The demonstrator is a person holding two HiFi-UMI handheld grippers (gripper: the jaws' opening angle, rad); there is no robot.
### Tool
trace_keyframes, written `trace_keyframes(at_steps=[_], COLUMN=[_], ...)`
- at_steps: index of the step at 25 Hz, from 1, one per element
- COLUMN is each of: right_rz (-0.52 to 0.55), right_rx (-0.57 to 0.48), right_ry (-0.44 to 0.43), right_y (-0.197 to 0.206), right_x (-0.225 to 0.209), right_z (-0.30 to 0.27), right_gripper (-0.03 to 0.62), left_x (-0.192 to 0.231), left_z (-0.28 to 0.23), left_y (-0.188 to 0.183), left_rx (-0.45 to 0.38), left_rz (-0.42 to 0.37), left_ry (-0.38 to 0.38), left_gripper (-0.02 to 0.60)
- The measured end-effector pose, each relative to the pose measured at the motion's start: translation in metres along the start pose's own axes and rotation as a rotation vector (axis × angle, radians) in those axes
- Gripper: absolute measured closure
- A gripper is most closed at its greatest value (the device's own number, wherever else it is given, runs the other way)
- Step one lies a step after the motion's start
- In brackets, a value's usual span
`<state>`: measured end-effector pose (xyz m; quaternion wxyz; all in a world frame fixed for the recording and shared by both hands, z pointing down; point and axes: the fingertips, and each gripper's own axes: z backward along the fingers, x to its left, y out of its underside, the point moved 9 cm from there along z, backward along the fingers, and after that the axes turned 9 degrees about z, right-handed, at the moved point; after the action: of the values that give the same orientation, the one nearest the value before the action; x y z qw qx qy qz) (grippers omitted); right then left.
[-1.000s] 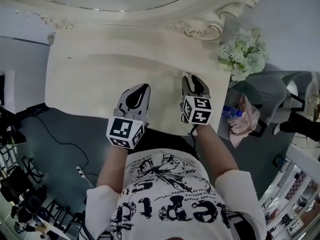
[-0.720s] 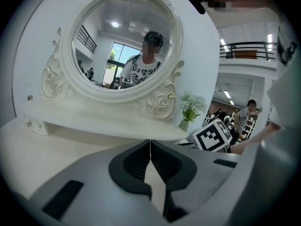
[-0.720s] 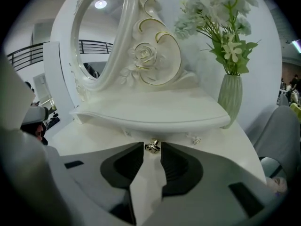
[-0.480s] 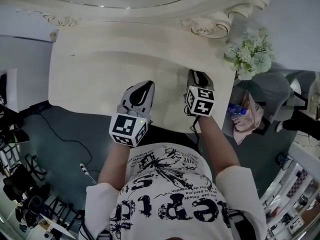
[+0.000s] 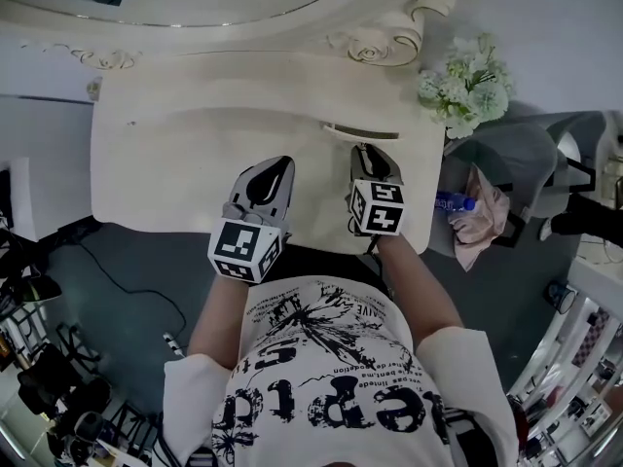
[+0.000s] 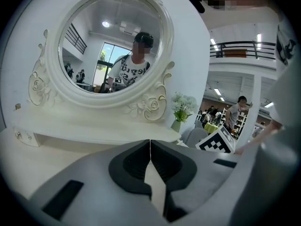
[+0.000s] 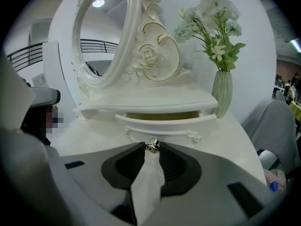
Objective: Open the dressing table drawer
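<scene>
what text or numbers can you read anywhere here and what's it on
Nothing can be quoted with certainty.
Shirt: large gothic lettering, upside down in the head view, not clear enough to quote.
Shirt, smaller lines of print: too small to read.
Marker cubes: black and white square patterns only, no words.
Bottle: label too small to read.

white drawer (image 7: 162,123), silvery knob (image 7: 152,146), pale green vase (image 7: 221,94)

L grey two-jaw gripper w/ marker cube (image 5: 278,166) is held tilted slightly down, jaws pressed together, nothing between them. R grey two-jaw gripper w/ marker cube (image 7: 152,151) is angled steeper down, jaw tips clamped on small silvery round knob (image 7: 152,146). Both bare forearms (image 5: 216,311) are extended fwd, side by side.
</scene>
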<state>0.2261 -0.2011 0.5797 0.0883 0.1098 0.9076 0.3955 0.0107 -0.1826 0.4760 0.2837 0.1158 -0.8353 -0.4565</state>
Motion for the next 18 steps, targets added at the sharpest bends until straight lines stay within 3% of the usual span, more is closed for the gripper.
trace_keyframes(at_steps=[18], right_rz=[-0.050], right_rx=[0.013], right_ry=[-0.017], right_y=[0.028], right_x=[0.013], right_z=[0.024], right_gripper=[0.485], left_x=[-0.010], left_z=[0.005], left_y=[0.021], left_rx=[0.027], left_rz=[0.001], left_ry=[0.030], left_gripper=[0.561])
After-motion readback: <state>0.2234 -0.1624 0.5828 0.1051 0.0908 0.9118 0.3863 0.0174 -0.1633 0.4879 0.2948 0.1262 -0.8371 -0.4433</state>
